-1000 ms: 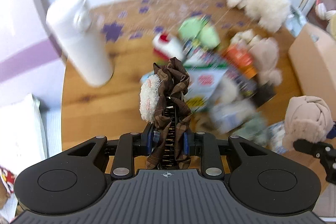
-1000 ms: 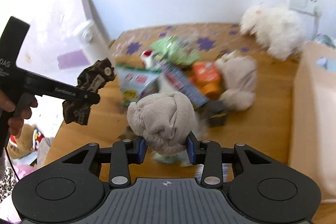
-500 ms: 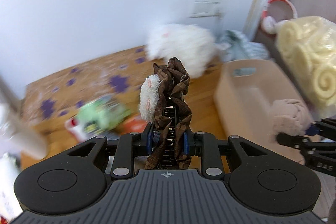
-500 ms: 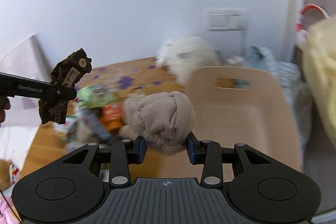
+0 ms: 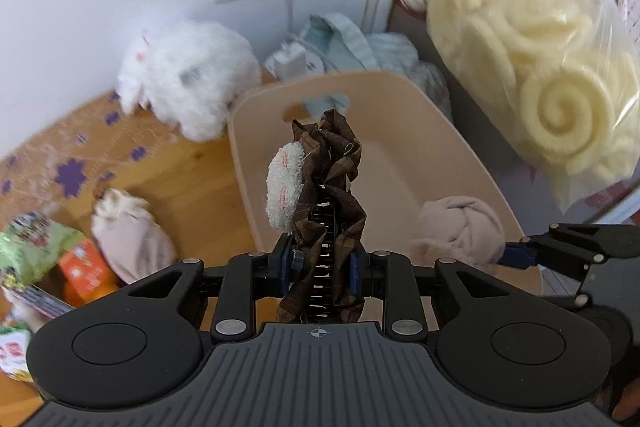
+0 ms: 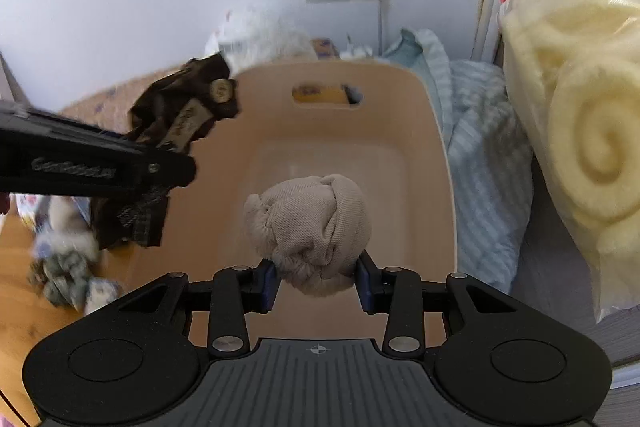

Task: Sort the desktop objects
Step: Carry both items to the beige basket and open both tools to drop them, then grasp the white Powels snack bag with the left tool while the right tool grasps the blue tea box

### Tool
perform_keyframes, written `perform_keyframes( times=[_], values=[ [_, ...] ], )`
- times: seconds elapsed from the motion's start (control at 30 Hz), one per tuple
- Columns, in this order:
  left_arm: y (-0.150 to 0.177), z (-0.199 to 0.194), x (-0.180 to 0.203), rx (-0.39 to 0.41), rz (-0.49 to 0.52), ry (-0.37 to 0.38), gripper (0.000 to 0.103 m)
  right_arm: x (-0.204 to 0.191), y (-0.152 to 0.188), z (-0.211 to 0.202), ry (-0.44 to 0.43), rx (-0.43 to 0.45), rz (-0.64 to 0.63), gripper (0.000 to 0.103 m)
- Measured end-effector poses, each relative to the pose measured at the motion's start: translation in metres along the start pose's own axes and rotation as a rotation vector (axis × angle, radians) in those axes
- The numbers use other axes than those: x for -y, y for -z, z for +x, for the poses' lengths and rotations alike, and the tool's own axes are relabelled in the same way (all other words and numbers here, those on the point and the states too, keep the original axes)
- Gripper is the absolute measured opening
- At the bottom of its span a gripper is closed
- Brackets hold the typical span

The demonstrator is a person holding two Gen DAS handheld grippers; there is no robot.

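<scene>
Both claws now hang over the bin (image 6: 436, 155), cloths clamped.

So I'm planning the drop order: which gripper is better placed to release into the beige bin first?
Right. The right gripper holds the beige sock ball over the beige bin, while the left gripper's brown cloth seems nearer the bin's rim.

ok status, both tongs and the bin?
Left tongs shut on brown plaid cloth. Right tongs shut on beige sock ball. Both over beige bin, bin interior looks bare, nothing blocking.
</scene>
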State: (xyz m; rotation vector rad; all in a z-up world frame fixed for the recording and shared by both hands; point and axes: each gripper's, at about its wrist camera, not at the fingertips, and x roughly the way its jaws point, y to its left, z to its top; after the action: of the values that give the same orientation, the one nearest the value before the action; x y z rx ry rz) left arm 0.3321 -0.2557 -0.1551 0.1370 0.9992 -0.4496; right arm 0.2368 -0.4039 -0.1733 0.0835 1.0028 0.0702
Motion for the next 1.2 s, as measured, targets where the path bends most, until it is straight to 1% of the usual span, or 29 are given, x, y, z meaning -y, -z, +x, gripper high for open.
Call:
perform_keyframes(
  times=[0.1, 0.23, 0.27, 0.33, 0.37, 0.4, 0.43, 0.47, 0.5, 0.57, 0.63, 0.67, 0.7, 0.83, 0.9, 0.97, 1.1, 1.2],
  values=[
    [0.004, 0.016, 0.006, -0.036, 0.004, -0.003, 0.027, -0.006, 0.006, 0.007, 0.016, -0.037, -0.044, 0.037],
    [0.010, 0.029, 0.009, -0.073, 0.022, 0.005, 0.028, -0.011, 0.010, 0.015, 0.027, -0.069, -0.058, 0.040],
    [0.011, 0.030, 0.007, -0.072, 0.016, 0.006, 0.029, -0.012, 0.011, 0.016, 0.037, -0.071, -0.057, 0.049],
    [0.013, 0.029, 0.005, -0.066, 0.007, 0.004, 0.037, -0.012, 0.009, 0.015, 0.044, -0.071, -0.052, 0.049],
    [0.014, 0.027, 0.004, -0.061, 0.007, 0.009, 0.045, -0.013, 0.009, 0.015, 0.047, -0.072, -0.050, 0.053],
    [0.015, 0.025, 0.003, -0.051, 0.008, 0.011, 0.054, -0.013, 0.010, 0.014, 0.051, -0.070, -0.047, 0.060],
    [0.015, 0.022, 0.003, -0.040, 0.010, 0.006, 0.058, -0.014, 0.009, 0.012, 0.060, -0.067, -0.043, 0.064],
    [0.014, 0.020, 0.002, -0.029, 0.011, 0.000, 0.064, -0.016, 0.009, 0.010, 0.071, -0.064, -0.037, 0.072],
    [0.015, 0.016, 0.000, -0.020, 0.011, -0.002, 0.065, -0.018, 0.009, 0.008, 0.078, -0.059, -0.029, 0.076],
    [0.016, 0.009, -0.004, -0.008, 0.007, 0.012, 0.067, -0.020, 0.007, 0.002, 0.082, -0.040, -0.003, 0.079],
    [0.017, 0.000, -0.009, 0.008, 0.003, 0.003, 0.067, -0.025, 0.006, -0.006, 0.089, -0.020, 0.021, 0.086],
    [0.019, -0.006, -0.013, 0.017, 0.000, 0.004, 0.068, -0.029, 0.004, -0.010, 0.093, -0.007, 0.032, 0.092],
    [0.021, -0.011, -0.020, 0.027, -0.006, 0.004, 0.070, -0.031, 0.003, -0.014, 0.094, 0.010, 0.029, 0.096],
    [0.030, -0.032, -0.052, 0.051, -0.054, -0.021, 0.073, -0.057, -0.005, -0.031, 0.097, 0.068, 0.024, 0.099],
    [0.035, -0.041, -0.076, 0.051, -0.093, -0.045, 0.073, -0.073, -0.010, -0.035, 0.087, 0.090, 0.012, 0.102],
    [0.042, -0.052, -0.102, 0.055, -0.131, -0.076, 0.073, -0.096, -0.014, -0.038, 0.070, 0.109, -0.013, 0.103],
    [0.059, -0.070, -0.156, 0.051, -0.212, -0.138, 0.074, -0.139, -0.016, -0.034, 0.023, 0.114, -0.062, 0.103],
    [0.076, -0.082, -0.199, 0.036, -0.304, -0.159, 0.074, -0.174, -0.013, -0.022, -0.005, 0.090, -0.095, 0.103]
  ],
)
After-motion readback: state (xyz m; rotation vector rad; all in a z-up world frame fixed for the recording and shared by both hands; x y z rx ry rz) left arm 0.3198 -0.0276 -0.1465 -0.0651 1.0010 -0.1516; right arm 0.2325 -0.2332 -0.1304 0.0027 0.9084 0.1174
